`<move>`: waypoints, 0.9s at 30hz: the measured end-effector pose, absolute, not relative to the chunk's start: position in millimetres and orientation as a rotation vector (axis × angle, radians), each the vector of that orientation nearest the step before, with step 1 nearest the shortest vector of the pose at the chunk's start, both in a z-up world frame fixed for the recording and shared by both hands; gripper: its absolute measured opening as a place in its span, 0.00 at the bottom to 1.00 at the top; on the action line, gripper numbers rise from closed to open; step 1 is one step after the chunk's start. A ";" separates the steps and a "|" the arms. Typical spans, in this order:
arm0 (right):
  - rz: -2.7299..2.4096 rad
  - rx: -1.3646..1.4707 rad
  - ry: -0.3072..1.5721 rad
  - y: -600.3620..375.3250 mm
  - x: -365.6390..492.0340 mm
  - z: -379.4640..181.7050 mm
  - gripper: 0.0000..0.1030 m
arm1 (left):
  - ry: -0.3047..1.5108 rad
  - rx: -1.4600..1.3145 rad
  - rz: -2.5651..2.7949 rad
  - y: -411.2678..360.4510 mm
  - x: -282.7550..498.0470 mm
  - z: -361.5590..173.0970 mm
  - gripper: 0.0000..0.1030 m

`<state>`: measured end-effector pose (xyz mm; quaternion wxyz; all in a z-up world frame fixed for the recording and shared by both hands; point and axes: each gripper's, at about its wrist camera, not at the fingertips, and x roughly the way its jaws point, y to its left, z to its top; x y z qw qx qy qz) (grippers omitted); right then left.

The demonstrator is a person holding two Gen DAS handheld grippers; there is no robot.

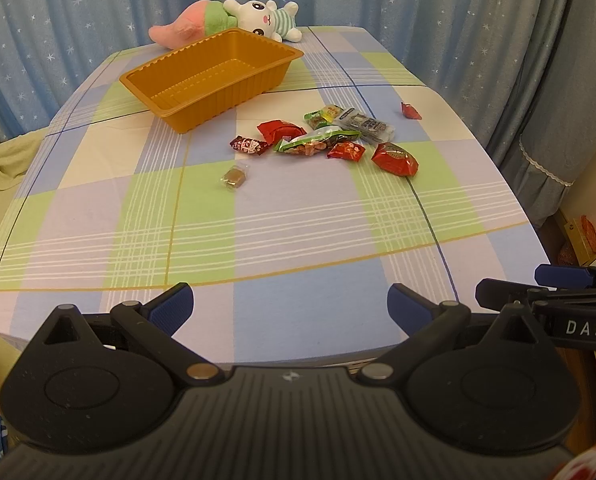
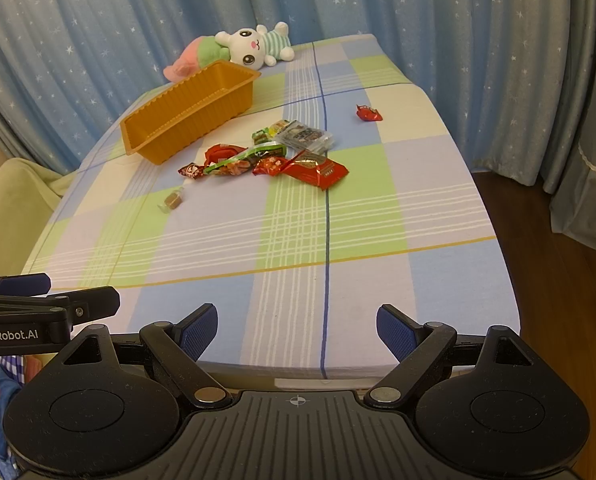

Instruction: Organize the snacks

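Haven't started sorting yet — both grippers spread and empty

Our left gripper and right gripper hover at the near table edge; snack packets lie scattered well ahead, orange tray empty beyond-left — next we'd reach forward and pinch one.

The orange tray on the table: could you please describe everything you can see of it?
The orange tray is a rectangular, open-topped bin of what looks like thin moulded plastic, with ribbed walls and a flat flared rim. It is empty and stands upright, skewed to the table edges, on the checked tablecloth. Pink plush lies just behind it; the snack pile lies apart.
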<state>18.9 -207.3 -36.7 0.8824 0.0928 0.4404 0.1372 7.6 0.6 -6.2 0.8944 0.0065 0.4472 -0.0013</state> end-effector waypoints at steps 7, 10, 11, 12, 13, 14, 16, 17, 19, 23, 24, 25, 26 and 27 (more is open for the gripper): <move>0.287 0.194 0.917 -207.8 20.0 -36.9 0.84 | 0.929 0.013 -0.003 0.9 8.3 -6.2 1.00; 0.286 0.195 0.918 -208.7 20.5 -36.4 0.84 | 0.930 0.013 -0.003 0.9 8.3 -6.1 1.00; 0.286 0.195 0.918 -208.9 20.8 -36.3 0.84 | 0.930 0.013 -0.003 1.3 8.2 -6.6 1.00; 0.286 0.195 0.919 -209.0 20.9 -36.2 0.84 | 0.930 0.013 -0.003 1.0 8.3 -6.2 1.00; 0.286 0.196 0.919 -210.8 21.2 -37.7 0.84 | 0.930 0.012 -0.003 0.9 8.3 -6.1 1.00; 0.286 0.196 0.919 -210.8 21.3 -37.7 0.84 | 0.930 0.010 -0.004 1.4 8.2 -6.5 1.00; 0.285 0.197 0.920 -209.3 21.5 -38.8 0.84 | 0.927 0.006 -0.006 1.3 8.0 -6.7 1.00; 0.285 0.197 0.920 -210.0 21.1 -39.3 0.84 | 0.924 0.005 -0.008 1.4 7.7 -7.1 1.00; 0.284 0.199 0.922 -209.6 20.9 -40.4 0.84 | 0.918 0.004 -0.013 0.6 7.2 -6.9 1.00; 0.281 0.203 0.926 -212.5 23.2 -43.1 0.84 | 0.923 -0.002 -0.020 -0.1 8.8 -7.7 1.00; 0.280 0.204 0.928 -211.8 23.5 -44.1 0.84 | 0.927 -0.007 -0.021 0.4 10.3 -8.2 1.00; 0.280 0.206 0.929 -214.0 24.6 -44.7 0.84 | 0.930 -0.012 -0.022 1.2 12.9 -8.6 1.00; 0.280 0.208 0.931 -216.8 25.7 -44.4 0.84 | 0.932 -0.015 -0.019 2.9 15.0 -9.4 1.00; 0.278 0.209 0.933 -217.1 26.3 -45.3 0.84 | 0.931 -0.016 -0.016 4.3 17.0 -10.1 1.00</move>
